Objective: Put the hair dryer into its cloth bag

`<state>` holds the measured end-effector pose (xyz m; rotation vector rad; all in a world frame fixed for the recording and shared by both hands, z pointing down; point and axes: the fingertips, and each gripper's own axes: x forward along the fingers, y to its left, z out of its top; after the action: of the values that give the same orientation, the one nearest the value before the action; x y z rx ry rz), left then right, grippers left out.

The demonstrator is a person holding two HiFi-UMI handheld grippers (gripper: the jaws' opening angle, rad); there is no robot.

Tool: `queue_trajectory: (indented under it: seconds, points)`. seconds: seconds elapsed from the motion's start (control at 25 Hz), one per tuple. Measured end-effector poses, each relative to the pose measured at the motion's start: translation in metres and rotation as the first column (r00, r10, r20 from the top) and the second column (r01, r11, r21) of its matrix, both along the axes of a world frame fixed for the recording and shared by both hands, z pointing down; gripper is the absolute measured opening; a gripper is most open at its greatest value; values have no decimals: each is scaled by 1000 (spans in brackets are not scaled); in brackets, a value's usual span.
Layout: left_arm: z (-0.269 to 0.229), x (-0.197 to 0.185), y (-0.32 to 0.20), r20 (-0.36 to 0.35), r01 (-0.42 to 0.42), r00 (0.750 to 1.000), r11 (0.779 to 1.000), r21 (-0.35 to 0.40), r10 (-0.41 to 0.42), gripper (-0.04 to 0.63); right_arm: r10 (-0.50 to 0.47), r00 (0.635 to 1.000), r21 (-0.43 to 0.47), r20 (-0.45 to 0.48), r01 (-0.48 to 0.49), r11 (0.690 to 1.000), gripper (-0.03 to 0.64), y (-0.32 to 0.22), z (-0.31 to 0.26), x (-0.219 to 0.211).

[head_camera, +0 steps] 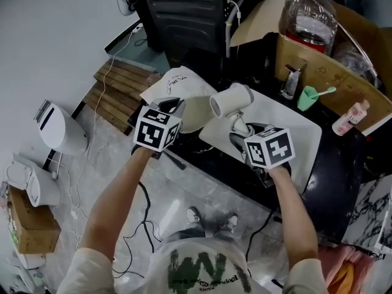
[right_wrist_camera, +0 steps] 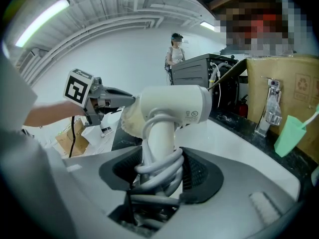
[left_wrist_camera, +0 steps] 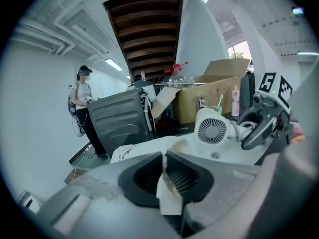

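Note:
The white hair dryer (head_camera: 233, 100) is held up over the white mat (head_camera: 294, 124), its barrel pointing left. My right gripper (head_camera: 240, 133) is shut on the dryer's handle, which has its cord wound round it (right_wrist_camera: 158, 166). The cream cloth bag (head_camera: 195, 112) hangs just left of the barrel, and its printed part lies on the counter edge behind. My left gripper (head_camera: 174, 106) is shut on a fold of the bag's edge (left_wrist_camera: 167, 188). In the left gripper view the dryer's rear grille (left_wrist_camera: 212, 131) faces me, with the right gripper (left_wrist_camera: 264, 126) behind it.
An open cardboard box (head_camera: 324, 72) with a clear water bottle (head_camera: 309, 17) stands at the back right. A green cup (head_camera: 308, 98) and a pink bottle (head_camera: 350, 118) are on the dark counter. A black cabinet (head_camera: 190, 11) stands behind. A person (left_wrist_camera: 82, 103) stands far off.

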<state>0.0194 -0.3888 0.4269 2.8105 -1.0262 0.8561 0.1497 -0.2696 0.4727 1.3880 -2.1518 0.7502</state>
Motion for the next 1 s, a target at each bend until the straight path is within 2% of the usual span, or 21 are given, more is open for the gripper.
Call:
queue_trajectory:
  seconds: [0.24, 0.36, 1.0]
  points:
    - [-18, 5, -7, -56, 14, 998, 1000, 2, -14, 34, -49, 999, -34, -22, 49, 998, 230, 2, -2, -8]
    - [-21, 6, -8, -75, 18, 997, 1000, -4, -19, 34, -87, 996, -63, -2, 87, 994, 230, 5, -1, -17]
    - [-23, 2, -8, -113, 5, 994, 1000, -8, -6, 34, -225, 974, -198, 20, 225, 954, 230, 5, 34, -62]
